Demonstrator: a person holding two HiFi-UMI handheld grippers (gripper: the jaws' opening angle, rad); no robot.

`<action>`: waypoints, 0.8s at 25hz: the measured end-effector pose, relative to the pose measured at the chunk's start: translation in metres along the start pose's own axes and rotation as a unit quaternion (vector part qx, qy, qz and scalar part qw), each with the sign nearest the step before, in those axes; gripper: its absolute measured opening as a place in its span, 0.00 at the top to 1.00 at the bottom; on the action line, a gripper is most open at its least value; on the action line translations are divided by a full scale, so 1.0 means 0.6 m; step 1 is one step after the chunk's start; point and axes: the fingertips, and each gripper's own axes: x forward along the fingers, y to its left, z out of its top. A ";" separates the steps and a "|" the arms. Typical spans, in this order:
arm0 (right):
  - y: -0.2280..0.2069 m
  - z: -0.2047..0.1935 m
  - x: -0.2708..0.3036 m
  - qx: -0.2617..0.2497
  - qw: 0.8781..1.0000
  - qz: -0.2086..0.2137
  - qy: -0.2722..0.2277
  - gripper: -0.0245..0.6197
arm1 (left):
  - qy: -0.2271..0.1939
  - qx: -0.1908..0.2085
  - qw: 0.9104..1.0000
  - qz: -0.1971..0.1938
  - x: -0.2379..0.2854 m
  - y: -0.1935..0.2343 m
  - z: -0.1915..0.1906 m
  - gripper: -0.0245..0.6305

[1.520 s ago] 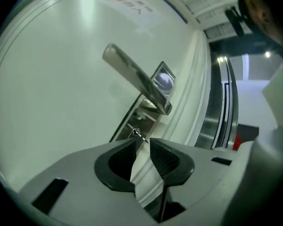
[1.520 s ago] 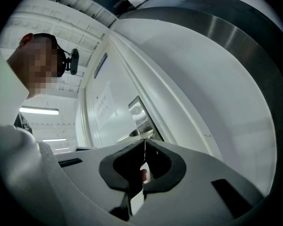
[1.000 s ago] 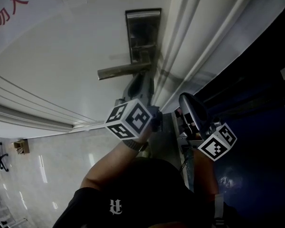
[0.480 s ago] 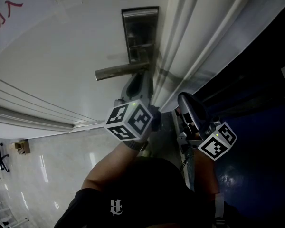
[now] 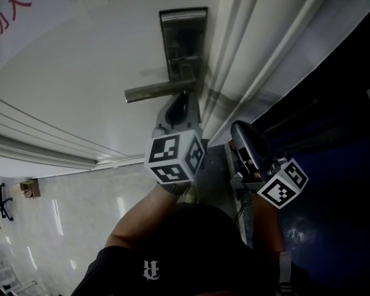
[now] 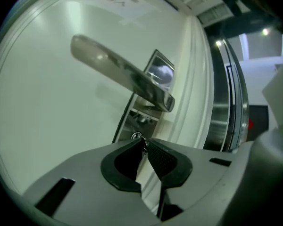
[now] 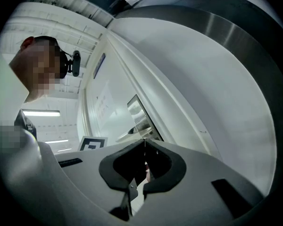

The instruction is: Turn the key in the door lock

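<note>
My left claw (image 6: 143, 147) pinches the key (image 6: 137, 136) at the door lock (image 6: 142, 118); my right claw (image 7: 145, 146) is closed, empty.

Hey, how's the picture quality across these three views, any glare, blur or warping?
Head view: the white door is bright, while the person's dark shirt is nearly black. Left gripper view: fisheye bends the door's edges, the brushed metal lever handle looks soft, and glare sits on the steel lock plate. Right gripper view: heavy barrel warp, black corners, a blown-out ceiling strip light.
</note>
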 end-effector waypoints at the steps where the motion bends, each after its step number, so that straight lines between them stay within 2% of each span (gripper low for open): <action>1: 0.000 0.000 0.000 0.001 1.000 0.001 0.000 0.94 | 0.001 0.039 0.999 0.009 0.000 -0.001 0.000 0.91; 3: -0.002 -0.001 -0.001 0.002 1.000 0.002 0.000 0.94 | 0.002 0.092 0.996 0.018 0.000 -0.003 -0.002 0.90; 7: -0.005 0.000 -0.002 0.004 1.000 0.003 -0.001 0.94 | 0.000 0.160 0.987 0.026 0.001 -0.009 0.001 0.90; 10: -0.006 -0.003 -0.001 0.005 1.000 0.003 0.001 0.94 | 0.007 0.246 0.969 0.034 0.001 -0.012 -0.001 0.90; 13: -0.008 -0.008 0.000 0.003 1.000 0.000 0.003 0.94 | 0.019 0.347 0.937 0.040 0.002 -0.016 -0.004 0.90; 17: -0.008 -0.013 0.003 -0.007 1.000 -0.004 0.005 0.94 | 0.031 0.483 0.874 0.047 0.002 -0.021 -0.010 0.91; 20: -0.006 -0.014 0.005 -0.007 1.000 -0.003 0.004 0.94 | 0.039 0.549 0.834 0.051 0.003 -0.022 -0.014 0.91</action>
